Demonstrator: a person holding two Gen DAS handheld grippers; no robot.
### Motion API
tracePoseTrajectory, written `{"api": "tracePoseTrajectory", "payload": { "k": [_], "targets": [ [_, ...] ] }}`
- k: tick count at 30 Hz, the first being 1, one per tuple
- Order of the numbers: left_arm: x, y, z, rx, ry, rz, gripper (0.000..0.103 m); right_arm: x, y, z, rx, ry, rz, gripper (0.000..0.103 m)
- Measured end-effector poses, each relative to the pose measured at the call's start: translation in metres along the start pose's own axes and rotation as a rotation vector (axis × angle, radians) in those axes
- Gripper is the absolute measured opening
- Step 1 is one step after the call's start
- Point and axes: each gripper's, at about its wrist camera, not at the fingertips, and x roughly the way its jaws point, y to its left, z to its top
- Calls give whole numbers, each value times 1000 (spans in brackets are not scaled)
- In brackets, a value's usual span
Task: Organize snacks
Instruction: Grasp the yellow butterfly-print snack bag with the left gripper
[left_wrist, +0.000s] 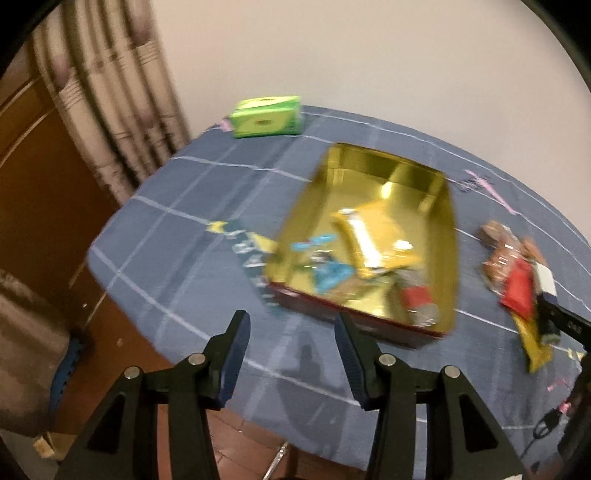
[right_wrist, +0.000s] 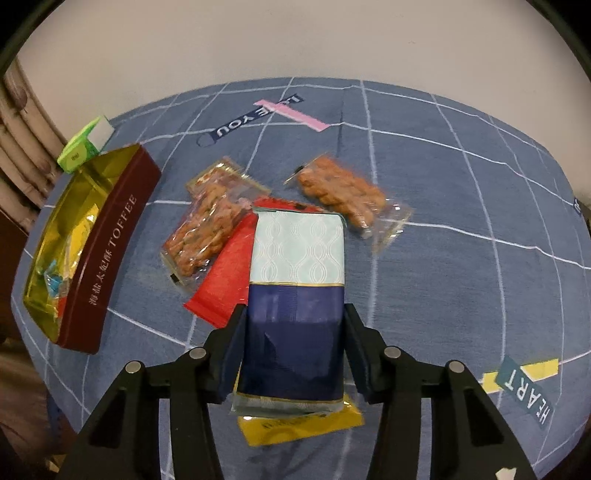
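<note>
At the far left edge of the blue checked tablecloth (right_wrist: 424, 258), a green box (right_wrist: 79, 149) sits behind the corner of the toffee tin (right_wrist: 107, 254). The tin is a long maroon box with a gold inside, and it already holds several wrapped snacks. In the left wrist view the left gripper (left_wrist: 291, 325) hangs just short of the tin's near wall, jaws spread wide with nothing between them.

Moving right from the tin, a clear bag of fried twists (right_wrist: 207, 225) lies on the cloth, partly over a red packet (right_wrist: 225, 280). Next comes the blue and white packet (right_wrist: 299, 295), which the right gripper (right_wrist: 295, 325) clamps by its dark blue lower half, one finger pressed on each long side. Its long axis runs straight out along the fingers, pale end pointing away toward the wall. A yellow packet (right_wrist: 299, 424) shows beneath its near end. Whether the held packet is lifted clear of that pile I cannot tell. Further right, a second bag of twists (right_wrist: 343, 192) rests alone on the cloth.

The tin lies to the left of the right gripper and well apart from it, with its long side facing the pile. So the carry probably goes leftward over the first twists bag and the red packet.
</note>
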Motion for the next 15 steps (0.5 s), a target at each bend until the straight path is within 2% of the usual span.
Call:
{"api": "tracePoseTrajectory", "payload": {
  "k": [6,12,15],
  "targets": [
    [-2,-66,-6,84,39,-144,53,-8,-47,-7,-12,-37,-57,46],
    [6,-132,-11,100,157,-331,54,-3,-102,-21,22,-40,-105,46],
    [8,-162,-13,108,198,-374,61,-1,-124,-27,36,-48,-118,46]
  ]
}}
